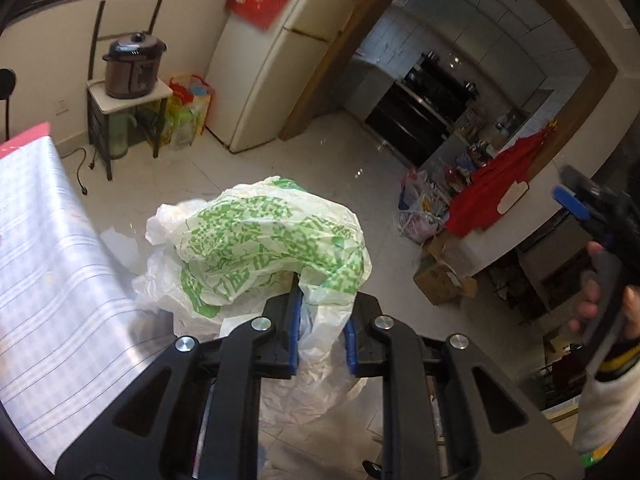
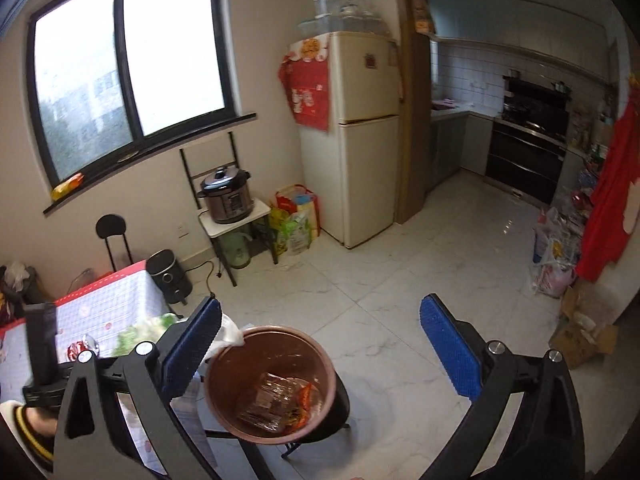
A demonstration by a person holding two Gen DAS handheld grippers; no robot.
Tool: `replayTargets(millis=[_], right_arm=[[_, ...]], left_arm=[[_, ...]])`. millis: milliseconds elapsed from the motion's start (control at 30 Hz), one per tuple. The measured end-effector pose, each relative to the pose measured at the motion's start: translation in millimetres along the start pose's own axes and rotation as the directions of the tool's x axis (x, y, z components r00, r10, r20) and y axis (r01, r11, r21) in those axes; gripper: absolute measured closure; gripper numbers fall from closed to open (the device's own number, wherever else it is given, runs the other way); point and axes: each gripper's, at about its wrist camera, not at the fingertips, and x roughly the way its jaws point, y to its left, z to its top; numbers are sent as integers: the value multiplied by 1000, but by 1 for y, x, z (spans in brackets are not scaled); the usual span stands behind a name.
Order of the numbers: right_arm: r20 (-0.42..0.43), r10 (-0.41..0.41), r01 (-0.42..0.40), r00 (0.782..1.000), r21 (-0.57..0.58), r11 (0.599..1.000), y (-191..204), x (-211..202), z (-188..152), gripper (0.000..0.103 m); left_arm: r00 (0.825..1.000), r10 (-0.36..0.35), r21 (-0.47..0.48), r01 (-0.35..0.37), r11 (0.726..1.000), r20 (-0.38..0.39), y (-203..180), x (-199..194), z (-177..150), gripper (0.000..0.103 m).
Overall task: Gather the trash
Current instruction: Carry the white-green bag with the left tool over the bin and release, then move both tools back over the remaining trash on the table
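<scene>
My left gripper (image 1: 322,320) is shut on a crumpled white plastic bag with green print (image 1: 260,240), held in the air beside the table edge. A bit of that bag (image 2: 148,332) shows in the right wrist view at the table edge. My right gripper (image 2: 320,344) is open and empty, above a brown trash bin (image 2: 272,384) that stands on a black chair seat and holds clear wrappers and an orange packet. The right gripper also shows in the left wrist view (image 1: 576,204) at the far right, with the hand on its handle.
A table with a checked cloth (image 1: 52,248) is at the left. A fridge (image 2: 356,136), a stand with a pressure cooker (image 2: 226,194), shopping bags (image 2: 296,216) and an air fryer (image 2: 168,276) line the wall. Boxes and bags (image 2: 560,264) lie at the right.
</scene>
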Motion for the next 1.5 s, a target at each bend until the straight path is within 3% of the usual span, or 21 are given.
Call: replayTargets(millis=[33, 100, 133, 167, 233, 267, 300, 500, 600, 700, 800, 867, 1033, 1133, 1200, 1333, 1433, 1500], right_arm=[[-3, -15, 15, 1000, 10, 1000, -7, -1, -2, 5], [-10, -39, 39, 999, 19, 999, -19, -3, -3, 5], [-10, -49, 50, 999, 24, 998, -25, -5, -3, 5], [-7, -57, 57, 998, 28, 998, -29, -7, -3, 5], [1, -64, 64, 998, 37, 997, -34, -8, -2, 5], [4, -65, 65, 998, 42, 997, -36, -9, -1, 5], [7, -67, 67, 998, 47, 997, -37, -8, -1, 5], [40, -64, 61, 997, 58, 996, -33, -9, 3, 5], [67, -46, 42, 997, 56, 998, -20, -7, 6, 5], [79, -22, 19, 997, 43, 999, -1, -3, 7, 5], [73, 9, -10, 997, 14, 1000, 29, 5, 8, 5], [56, 50, -50, 997, 7, 999, 50, 13, 6, 5], [15, 138, -137, 990, -25, 990, 111, 26, 1, 5], [-10, 194, -194, 981, -28, 981, 153, 26, -7, 5], [-25, 226, -227, 974, -36, 973, 182, 25, -13, 5], [-46, 258, -261, 965, -89, 961, 248, 19, -28, 5], [-54, 266, -270, 962, -90, 959, 292, 13, -39, 5], [-88, 309, -316, 947, -93, 944, 323, 11, -49, 5]], left_arm=[[1000, -8, 6, 8, 1000, 5, -4, 12, 7, 81], [998, -54, 5, 54, 999, 11, -11, 27, 20, 63], [997, -73, -3, 73, 997, 3, -13, 33, 23, 40], [996, -87, -13, 87, 996, -6, -15, 38, 28, 30], [997, -78, 3, 78, 997, -4, -23, 41, 36, 28], [997, -73, 17, 73, 997, -3, -26, 40, 38, 20], [998, -65, 28, 65, 998, 5, -29, 37, 39, 18], [994, -12, 23, 9, 1000, 108, -18, -17, 39, 17], [978, 60, 24, -66, 998, 197, -8, -64, 32, 6], [949, 139, 13, -149, 989, 284, 6, -118, 19, 6], [903, 249, -36, -252, 967, 350, 26, -175, 2, 6], [858, 336, -101, -323, 941, 388, 45, -218, -19, 6], [710, 546, -273, -473, 837, 444, 89, -325, -83, 6], [609, 656, -345, -559, 754, 446, 107, -381, -128, 6], [557, 717, -396, -599, 696, 419, 120, -417, -161, 6], [507, 777, -488, -605, 629, 373, 154, -470, -211, 6], [502, 797, -542, -589, 599, 335, 178, -497, -247, 6], [508, 801, -557, -584, 591, 317, 190, -508, -273, 6]])
